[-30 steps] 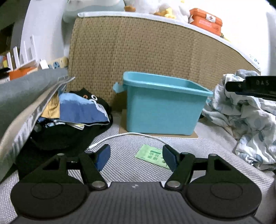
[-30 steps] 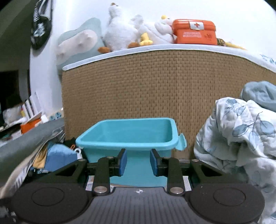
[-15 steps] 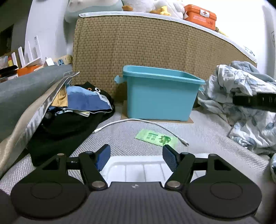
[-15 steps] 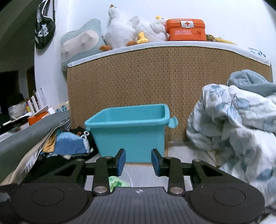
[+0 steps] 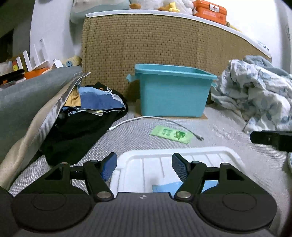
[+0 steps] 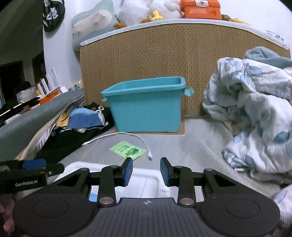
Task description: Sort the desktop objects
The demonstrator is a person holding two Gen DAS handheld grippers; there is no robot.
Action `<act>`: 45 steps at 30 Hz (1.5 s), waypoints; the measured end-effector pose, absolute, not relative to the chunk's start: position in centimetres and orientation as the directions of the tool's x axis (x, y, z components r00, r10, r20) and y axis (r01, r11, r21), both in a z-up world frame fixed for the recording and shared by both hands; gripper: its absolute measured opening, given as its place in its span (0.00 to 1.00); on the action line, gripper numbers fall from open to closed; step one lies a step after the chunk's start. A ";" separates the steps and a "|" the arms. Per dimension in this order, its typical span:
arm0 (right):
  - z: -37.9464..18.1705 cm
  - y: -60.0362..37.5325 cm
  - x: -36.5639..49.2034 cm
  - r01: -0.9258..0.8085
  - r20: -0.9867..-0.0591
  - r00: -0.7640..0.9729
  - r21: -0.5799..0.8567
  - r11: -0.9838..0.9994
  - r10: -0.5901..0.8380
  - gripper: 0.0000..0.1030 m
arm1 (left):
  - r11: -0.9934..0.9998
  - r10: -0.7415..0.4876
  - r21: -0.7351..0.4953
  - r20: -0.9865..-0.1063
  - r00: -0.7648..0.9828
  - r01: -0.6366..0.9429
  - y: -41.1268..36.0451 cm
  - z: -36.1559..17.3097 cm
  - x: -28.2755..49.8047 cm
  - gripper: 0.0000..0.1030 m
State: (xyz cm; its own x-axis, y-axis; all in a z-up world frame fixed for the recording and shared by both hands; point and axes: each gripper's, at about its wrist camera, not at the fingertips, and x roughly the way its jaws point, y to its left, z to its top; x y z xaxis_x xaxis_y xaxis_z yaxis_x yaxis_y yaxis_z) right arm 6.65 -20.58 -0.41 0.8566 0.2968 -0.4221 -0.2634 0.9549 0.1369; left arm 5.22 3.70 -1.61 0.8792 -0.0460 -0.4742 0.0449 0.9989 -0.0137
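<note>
A: Task stuff first. Green packet (image 5: 171,134) lies flat on the grey woven surface (image 5: 215,127), in front of the teal bin (image 5: 173,94). Not touching the bin.
B: Cable?
A: White cable (image 5: 151,119) curves between packet and bin, one plug end just beside the packet's right corner. White tray (image 5: 175,160) is nearest, below both tools, with something blue (image 5: 167,186) in it; can't tell what.
B: Left gripper (image 5: 144,164)?
A: Jaws medium-wide, nothing between the pads, hanging over the tray's near part.
B: Right gripper (image 6: 146,170)?
A: Narrow gap, empty, pads touching nothing. Over the tray's far edge, packet just past its tips.
B: Around that?
A: Bin sits on a cardboard sheet (image 6: 182,127) against a woven headboard (image 6: 164,54). Dark clothes pile (image 5: 87,116) to the left, floral blanket (image 6: 255,109) to the right. Orange first-aid box (image 6: 199,9) and plush toys (image 6: 138,11) on top of the headboard.
</note>
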 end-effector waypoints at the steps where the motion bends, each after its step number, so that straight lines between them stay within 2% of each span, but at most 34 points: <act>1: -0.4 -20.5 6.5 -0.267 -0.423 0.855 0.138 0.954 0.300 0.38 | 0.999 -0.043 -0.012 -0.478 0.877 0.042 3.8 -1.8 5.0 0.68; 11: -1.6 -20.8 6.0 -0.282 -0.445 0.826 0.205 0.937 0.345 0.45 | 1.000 -0.018 -0.030 -0.498 0.867 0.004 4.8 -2.8 4.5 0.68; 16: -2.9 -21.3 7.0 -0.242 -0.495 0.810 0.206 0.948 0.314 0.45 | 0.991 -0.078 -0.132 -0.551 0.831 0.005 6.0 -3.8 5.4 0.68; 17: -3.2 -21.5 7.3 -0.247 -0.507 0.798 0.218 0.944 0.326 0.47 | 0.989 -0.081 -0.148 -0.556 0.827 -0.003 6.2 -3.9 5.4 0.68; 20: -4.0 -22.0 7.8 -0.269 -0.526 0.766 0.260 0.927 0.370 0.48 | 0.986 -0.071 -0.165 -0.559 0.826 -0.027 6.8 -3.8 5.4 0.68; 29: -5.4 -22.7 8.9 -0.282 -0.580 0.717 0.267 0.921 0.388 0.49 | 0.978 -0.069 -0.198 -0.603 0.795 -0.065 8.0 -4.3 5.7 0.65; 37: -6.4 -25.6 9.9 -0.206 -0.581 0.701 0.389 0.898 0.413 0.49 | 0.976 -0.070 -0.203 -0.622 0.780 -0.075 7.9 -4.7 5.9 0.65; 45: -6.8 -26.1 9.8 -0.245 -0.573 0.656 0.454 0.857 0.491 0.50 | 0.978 -0.065 -0.196 -0.623 0.780 -0.076 7.9 -4.7 5.8 0.64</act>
State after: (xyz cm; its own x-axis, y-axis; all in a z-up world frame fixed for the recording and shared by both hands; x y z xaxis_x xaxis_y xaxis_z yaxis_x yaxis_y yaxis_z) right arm 9.76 -26.11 -6.84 0.6564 0.4910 -0.5728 -0.2449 0.8568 0.4538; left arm 5.82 7.88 -4.71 0.7795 -0.0646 -0.6230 -0.0757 0.9777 -0.1961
